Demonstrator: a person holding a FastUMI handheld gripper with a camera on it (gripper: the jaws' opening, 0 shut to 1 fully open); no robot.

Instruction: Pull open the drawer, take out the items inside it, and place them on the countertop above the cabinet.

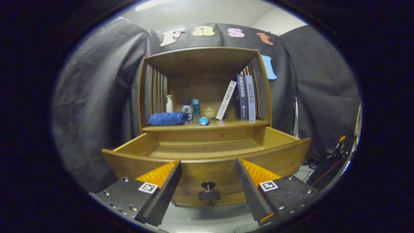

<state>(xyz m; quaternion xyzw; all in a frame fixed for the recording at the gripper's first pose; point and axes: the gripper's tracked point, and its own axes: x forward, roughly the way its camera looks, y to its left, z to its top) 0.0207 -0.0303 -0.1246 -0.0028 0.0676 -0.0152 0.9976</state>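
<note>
Left to right on the table above the cabinet: rolled blue towel (168, 118), pump bottle (169, 104), white bottle (187, 109), blue tube (195, 109), fallen blue cup (204, 121), small jar (209, 112), leaning books (241, 97). Below, the drawer (207, 152) stands pulled open; what I can see of its floor is bare, and its front board hides the near part. My hand-held gripper (208, 181) hangs with fingers apart, gripping nothing, the knob (209, 191) between them. I judge the emptying step largely done; next I should rise and check over the front board for leftovers
</note>
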